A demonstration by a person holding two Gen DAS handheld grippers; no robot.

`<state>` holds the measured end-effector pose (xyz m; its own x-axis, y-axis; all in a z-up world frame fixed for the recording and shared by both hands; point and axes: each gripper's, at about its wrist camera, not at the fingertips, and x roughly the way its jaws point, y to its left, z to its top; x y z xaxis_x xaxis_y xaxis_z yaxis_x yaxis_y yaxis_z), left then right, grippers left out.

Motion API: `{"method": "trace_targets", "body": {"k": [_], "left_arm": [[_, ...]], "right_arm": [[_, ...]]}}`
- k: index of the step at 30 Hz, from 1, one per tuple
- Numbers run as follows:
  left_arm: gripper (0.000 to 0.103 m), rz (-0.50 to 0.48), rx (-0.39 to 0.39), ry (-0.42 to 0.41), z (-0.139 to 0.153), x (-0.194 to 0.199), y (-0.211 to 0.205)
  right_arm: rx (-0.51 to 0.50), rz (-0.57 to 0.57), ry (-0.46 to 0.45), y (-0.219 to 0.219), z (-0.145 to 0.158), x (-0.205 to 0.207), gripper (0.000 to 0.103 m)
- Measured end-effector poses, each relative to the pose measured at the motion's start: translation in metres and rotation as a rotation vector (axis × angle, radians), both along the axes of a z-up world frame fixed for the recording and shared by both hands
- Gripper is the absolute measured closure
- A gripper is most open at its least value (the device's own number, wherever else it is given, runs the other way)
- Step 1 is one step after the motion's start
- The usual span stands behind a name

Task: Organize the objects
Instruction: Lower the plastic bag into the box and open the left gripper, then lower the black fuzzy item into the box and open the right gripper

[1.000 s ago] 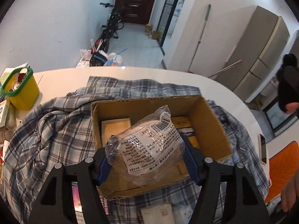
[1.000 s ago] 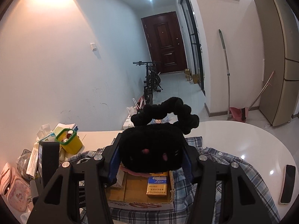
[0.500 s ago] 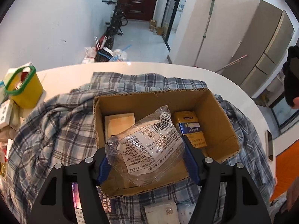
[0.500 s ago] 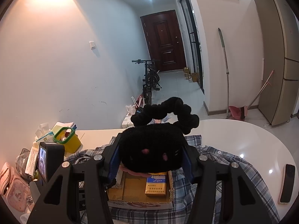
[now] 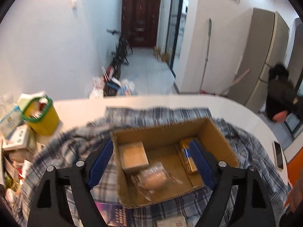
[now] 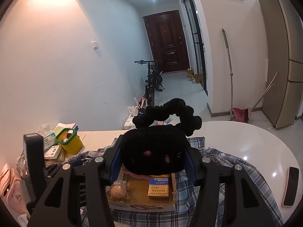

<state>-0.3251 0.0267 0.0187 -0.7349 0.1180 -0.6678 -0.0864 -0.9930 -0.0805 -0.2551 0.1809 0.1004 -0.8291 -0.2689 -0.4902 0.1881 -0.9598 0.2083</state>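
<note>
An open cardboard box (image 5: 221, 132) sits on a plaid shirt (image 5: 62, 149) on the white table. Inside lie a clear plastic packet (image 5: 154, 176) with a round pale thing, a small tan box (image 5: 134, 157) and a yellow-and-blue cigarette pack (image 5: 186, 156). My left gripper (image 5: 151, 162) hovers above the box, its jaws opening, with nothing between the blue pads (image 5: 99, 163). In the right wrist view my right gripper (image 6: 152, 162) is shut on a black plush pouch (image 6: 153, 151) with a ruffled handle, held above the box (image 6: 175, 196). The packet (image 6: 117, 190) and cigarette pack (image 6: 159, 188) show below it.
A yellow bin with a green rim (image 5: 39, 116) and cartons (image 5: 17, 138) crowd the table's left side. A phone (image 6: 289, 186) lies at the right edge. A pink pouch (image 6: 9, 191) sits far left. A bicycle (image 6: 152, 79) stands in the hallway beyond.
The left gripper opened and let the plastic packet drop into the cardboard box, then rose and tilted up. The right gripper kept still with the black plush pouch.
</note>
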Motion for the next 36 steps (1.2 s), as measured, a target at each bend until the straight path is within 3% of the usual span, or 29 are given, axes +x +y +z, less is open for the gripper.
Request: {"method": "trace_targets", "body": {"k": [3,6,13,20,23,26,30,34,36], "left_arm": [[0.015,0.044,0.045,0.073,0.018,0.007,-0.015],[0.013,0.02,0.117,0.172,0.029,0.016,-0.027],[0.012,0.091,0.08,0.206,0.036,0.015,-0.036],[0.012,0.069,-0.009,0.256,0.048,0.027,-0.024],[0.011,0.088,-0.005,0.28,0.05,0.03,-0.027],[0.0,0.085,0.016,0.279,0.051,0.031,-0.03],[0.0,0.09,0.04,0.289,0.055,0.034,-0.034],[0.0,0.097,0.039,0.303,0.058,0.038,-0.034],[0.0,0.099,0.036,0.307,0.06,0.04,-0.033]], "right_arm": [[-0.002,0.002,0.001,-0.001,-0.001,0.0,0.048],[0.0,0.005,-0.008,-0.004,-0.004,-0.003,0.048],[0.046,0.046,-0.058,-0.025,-0.025,-0.015,0.047],[0.076,0.138,-0.155,-0.053,-0.06,-0.031,0.047],[0.065,0.169,-0.193,-0.061,-0.072,-0.036,0.047],[0.06,0.187,-0.22,-0.065,-0.08,-0.038,0.047],[0.07,0.196,-0.222,-0.068,-0.083,-0.037,0.04],[0.065,0.181,-0.196,-0.066,-0.078,-0.035,0.018],[0.074,0.162,-0.171,-0.063,-0.071,-0.033,0.018]]}}
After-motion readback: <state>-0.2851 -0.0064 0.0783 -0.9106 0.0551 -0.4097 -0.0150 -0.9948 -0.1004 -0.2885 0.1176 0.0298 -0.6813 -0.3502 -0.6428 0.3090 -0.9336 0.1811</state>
